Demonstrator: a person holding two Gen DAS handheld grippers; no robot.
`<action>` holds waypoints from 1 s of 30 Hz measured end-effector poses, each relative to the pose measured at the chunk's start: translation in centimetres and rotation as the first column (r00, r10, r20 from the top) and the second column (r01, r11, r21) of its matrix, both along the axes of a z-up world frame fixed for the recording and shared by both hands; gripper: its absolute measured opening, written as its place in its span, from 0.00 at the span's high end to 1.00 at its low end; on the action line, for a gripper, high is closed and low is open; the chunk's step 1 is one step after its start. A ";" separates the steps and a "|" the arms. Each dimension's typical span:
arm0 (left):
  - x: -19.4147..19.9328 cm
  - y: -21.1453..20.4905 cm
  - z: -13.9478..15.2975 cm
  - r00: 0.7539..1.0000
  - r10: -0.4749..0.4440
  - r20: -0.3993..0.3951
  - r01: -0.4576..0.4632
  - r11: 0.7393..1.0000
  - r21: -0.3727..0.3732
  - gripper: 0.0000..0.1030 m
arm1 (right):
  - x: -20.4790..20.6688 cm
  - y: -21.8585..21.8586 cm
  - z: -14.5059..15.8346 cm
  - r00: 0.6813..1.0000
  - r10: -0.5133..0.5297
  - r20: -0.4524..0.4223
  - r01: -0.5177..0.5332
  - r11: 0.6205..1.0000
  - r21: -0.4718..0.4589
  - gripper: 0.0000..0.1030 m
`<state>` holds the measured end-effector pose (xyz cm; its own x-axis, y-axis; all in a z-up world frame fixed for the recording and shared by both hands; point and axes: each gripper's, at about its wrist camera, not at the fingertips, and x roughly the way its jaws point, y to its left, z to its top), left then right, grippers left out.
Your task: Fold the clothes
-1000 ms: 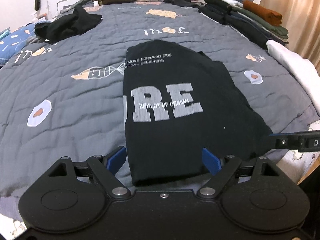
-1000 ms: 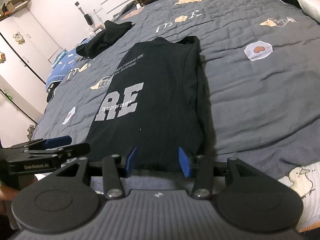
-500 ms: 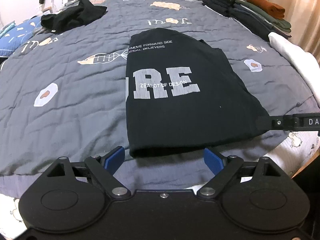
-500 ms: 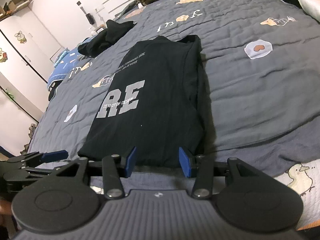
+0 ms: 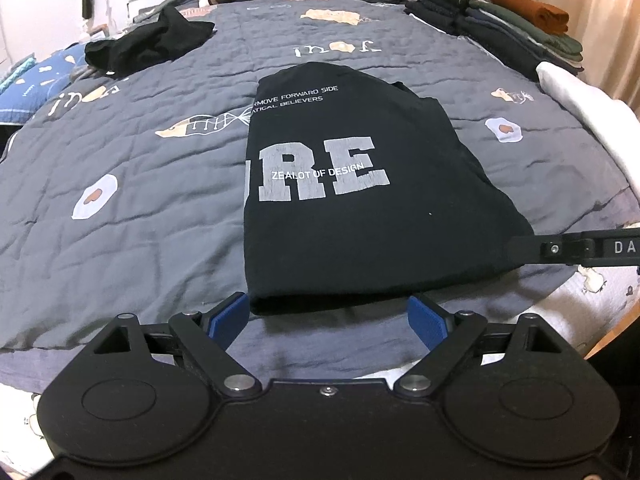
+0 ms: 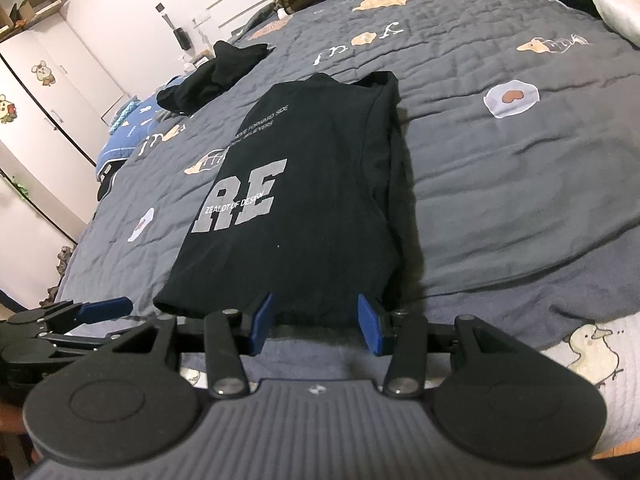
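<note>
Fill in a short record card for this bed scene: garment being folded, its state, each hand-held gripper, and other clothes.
garment: black T-shirt, grey lettering
state: folded into a long strip, flat on the grey quilt
left hand-held gripper: open, at the near hem
right hand-held gripper: open, near hem between its fingers
other clothes: crumpled black garment; folded stacks

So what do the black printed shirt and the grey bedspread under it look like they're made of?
Black shirt: looks like soft matte knit, probably cotton jersey; it lies limp with rounded folds, and the grey lettering looks printed and slightly cracked. Grey bedspread: looks like a quilted woven cover, matte, with stitched lines, puckered padding and cartoon patches. Exact fibre of either can't be told.
</note>
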<state>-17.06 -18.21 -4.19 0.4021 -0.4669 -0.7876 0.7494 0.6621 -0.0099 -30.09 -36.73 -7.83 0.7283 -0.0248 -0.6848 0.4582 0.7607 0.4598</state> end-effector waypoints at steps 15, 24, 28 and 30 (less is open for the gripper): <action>0.2 0.9 0.2 0.999 0.042 0.003 -0.042 0.997 -0.057 0.15 | -1.2 -2.0 -0.1 0.999 -0.033 0.032 0.031 0.996 0.088 0.55; 1.3 1.1 0.6 0.998 0.069 -0.010 -0.069 0.992 -0.110 0.14 | -1.7 -5.6 -1.8 0.988 -0.134 0.072 0.108 0.951 0.289 0.53; 1.4 1.0 0.7 0.998 0.068 -0.011 -0.069 0.990 -0.124 0.14 | -0.9 -6.5 -2.9 0.988 -0.145 0.058 0.119 0.937 0.329 0.53; 1.3 1.1 0.7 0.998 0.067 -0.012 -0.068 0.989 -0.129 0.14 | -0.7 -6.9 -3.5 0.987 -0.155 0.043 0.132 0.933 0.336 0.52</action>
<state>-15.75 -17.13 -3.44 0.4299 -0.5371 -0.7257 0.7029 0.7036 -0.1044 -30.81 -43.64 -11.35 0.7786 0.0875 -0.6213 0.5101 0.4884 0.7080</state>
